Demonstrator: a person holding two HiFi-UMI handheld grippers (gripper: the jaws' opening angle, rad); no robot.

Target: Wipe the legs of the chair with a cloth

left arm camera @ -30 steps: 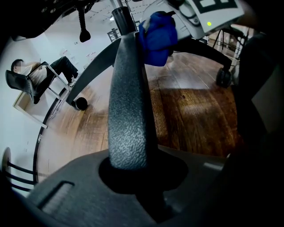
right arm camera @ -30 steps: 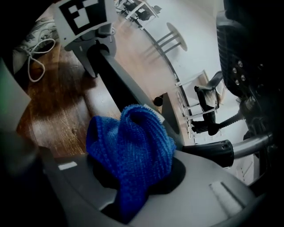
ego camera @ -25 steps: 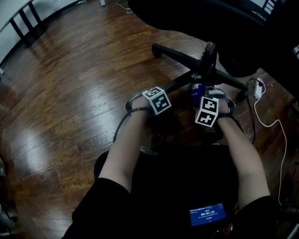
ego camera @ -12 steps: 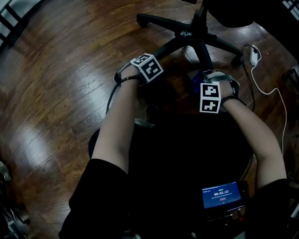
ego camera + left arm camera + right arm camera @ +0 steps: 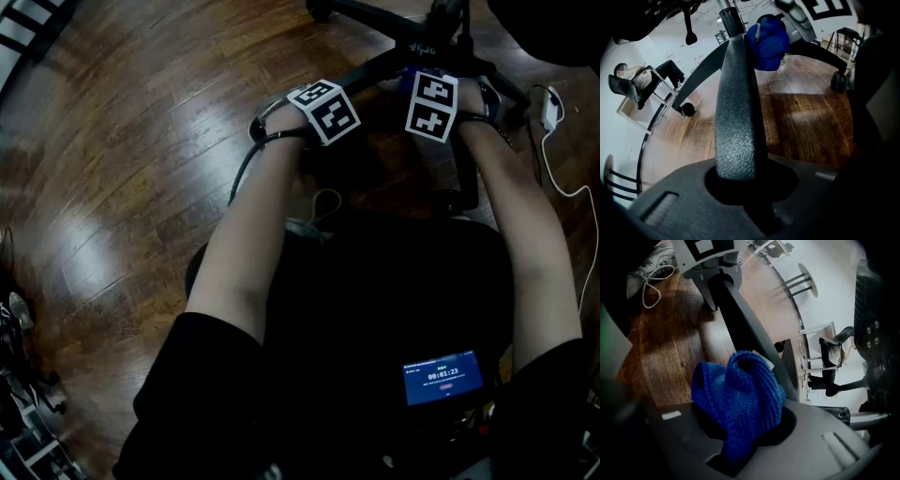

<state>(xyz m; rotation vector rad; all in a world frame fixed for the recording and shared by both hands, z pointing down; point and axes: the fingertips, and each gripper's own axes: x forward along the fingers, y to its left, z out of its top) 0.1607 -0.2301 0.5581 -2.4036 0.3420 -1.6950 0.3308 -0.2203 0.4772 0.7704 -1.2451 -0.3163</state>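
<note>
Judged the blue cloth [image 5: 738, 394] soft, light and floppy, best pinched by a bunched fold. Gripped it just so in the right gripper [image 5: 740, 441], jaws narrowed on the bunch, which seemingly touched the stiff chair leg [image 5: 736, 93]. Clamped that leg nearer with the left gripper [image 5: 740, 180].

My head view looks steeply down on the chair leg [image 5: 380, 67] from well above. My left gripper view sits hard against that leg, looking along it; my right gripper view faces back along it. Both share the leg and blue cloth [image 5: 768, 40].
</note>
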